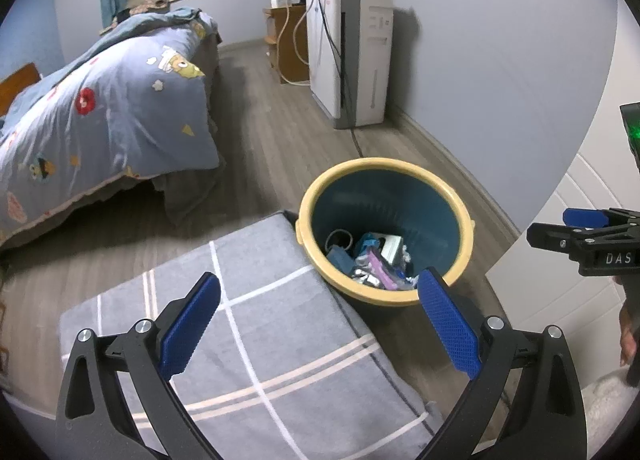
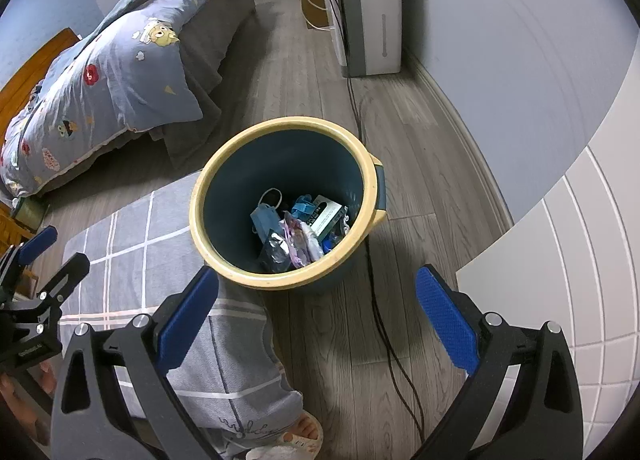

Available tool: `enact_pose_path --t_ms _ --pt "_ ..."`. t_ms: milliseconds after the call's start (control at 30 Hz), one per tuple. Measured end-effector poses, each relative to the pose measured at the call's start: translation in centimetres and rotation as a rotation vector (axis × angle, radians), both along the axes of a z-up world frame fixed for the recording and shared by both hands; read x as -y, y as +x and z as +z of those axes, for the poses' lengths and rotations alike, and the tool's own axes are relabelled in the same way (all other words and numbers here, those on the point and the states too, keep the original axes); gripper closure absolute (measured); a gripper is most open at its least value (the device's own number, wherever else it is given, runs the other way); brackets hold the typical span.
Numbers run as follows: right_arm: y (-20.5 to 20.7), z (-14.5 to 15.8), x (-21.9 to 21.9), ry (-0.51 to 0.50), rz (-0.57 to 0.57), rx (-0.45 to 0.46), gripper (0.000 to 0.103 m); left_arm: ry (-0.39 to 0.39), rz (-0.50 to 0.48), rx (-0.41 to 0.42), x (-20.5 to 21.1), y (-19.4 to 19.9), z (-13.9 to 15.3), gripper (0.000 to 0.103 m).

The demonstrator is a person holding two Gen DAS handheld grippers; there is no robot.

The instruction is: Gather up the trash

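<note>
Jaws of the left gripper (image 1: pixel 320 320) stand wide apart and empty above a grey checked trouser leg (image 1: pixel 256 340); ahead and rightward, the yellow-rimmed bin (image 2: pixel 240 274) on the floor holds the trash (image 2: pixel 296 227), with the right gripper (image 2: pixel 316 318), jaws also spread, just short of it.

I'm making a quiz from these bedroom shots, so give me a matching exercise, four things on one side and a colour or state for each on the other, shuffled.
Things:
1. bin rim
2. left gripper
3. power cable
4. quilt

Descriptions:
A. black, lying along the floor
B. yellow
C. blue with cartoon prints
D. open, holding nothing

Pairs: 1-B, 2-D, 3-A, 4-C
</note>
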State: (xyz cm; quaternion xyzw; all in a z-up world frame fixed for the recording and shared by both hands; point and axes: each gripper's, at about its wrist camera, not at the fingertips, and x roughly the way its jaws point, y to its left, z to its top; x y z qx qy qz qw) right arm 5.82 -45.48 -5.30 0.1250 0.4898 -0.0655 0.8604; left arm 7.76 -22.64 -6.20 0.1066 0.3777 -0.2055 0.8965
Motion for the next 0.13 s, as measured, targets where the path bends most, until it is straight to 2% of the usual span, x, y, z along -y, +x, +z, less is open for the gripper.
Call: enact_pose_path --t_ms 133 --pt "0.1 -0.24 -0.25 0.001 -0.006 -0.015 0.006 0.005 -0.005 0.016 -0.33 -0.2 0.42 0.005"
